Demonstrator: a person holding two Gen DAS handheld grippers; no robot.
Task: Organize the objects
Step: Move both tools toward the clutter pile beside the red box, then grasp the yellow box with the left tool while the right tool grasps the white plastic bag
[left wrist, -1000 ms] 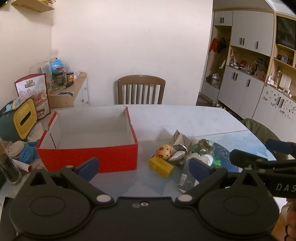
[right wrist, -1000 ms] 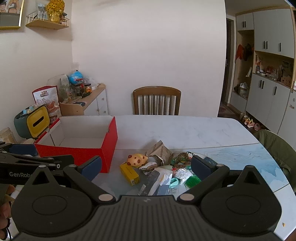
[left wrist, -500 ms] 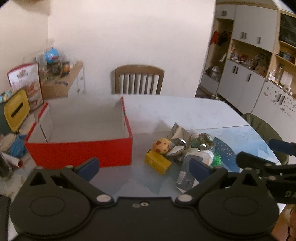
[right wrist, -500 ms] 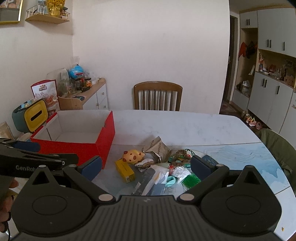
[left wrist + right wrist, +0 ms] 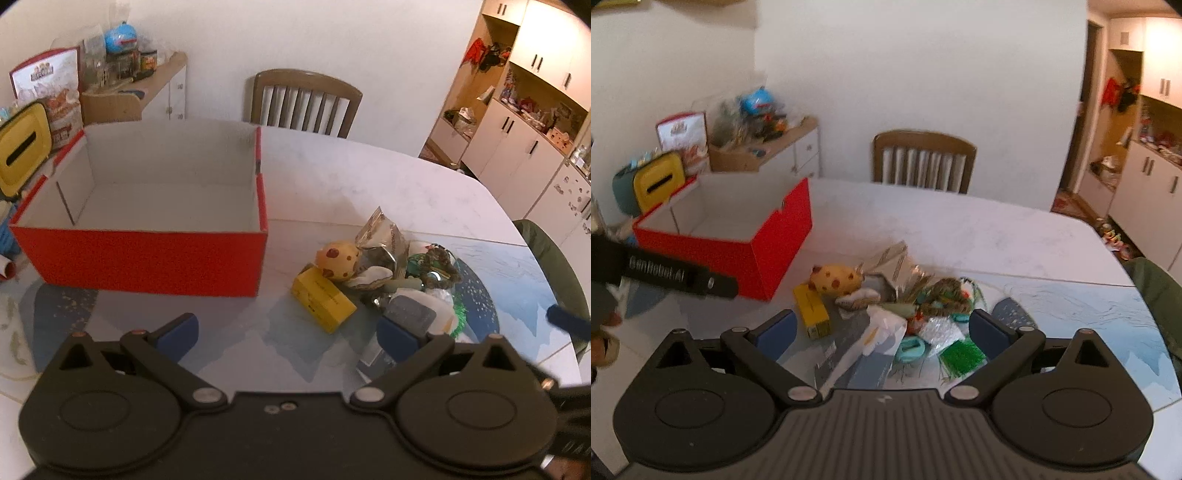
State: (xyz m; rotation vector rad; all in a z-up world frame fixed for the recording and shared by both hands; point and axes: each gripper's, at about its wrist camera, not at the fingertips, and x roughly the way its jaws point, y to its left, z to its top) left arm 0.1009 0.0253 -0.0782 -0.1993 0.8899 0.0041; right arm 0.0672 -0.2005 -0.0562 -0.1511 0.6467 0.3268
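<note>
Both the left gripper [image 5: 286, 330] and right gripper [image 5: 882, 328] hang wide open and empty, nearest us, short of the clutter pile [image 5: 905, 306]. Beyond, left of the pile, sits the empty red box [image 5: 147, 254]. Reach stage, I'd say: next, close on one item, perhaps the yellow carton [image 5: 323, 299].

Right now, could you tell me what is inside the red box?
The red box shows only its bare white walls and floor; no objects visible. The strip just behind its near wall is hidden.
</note>
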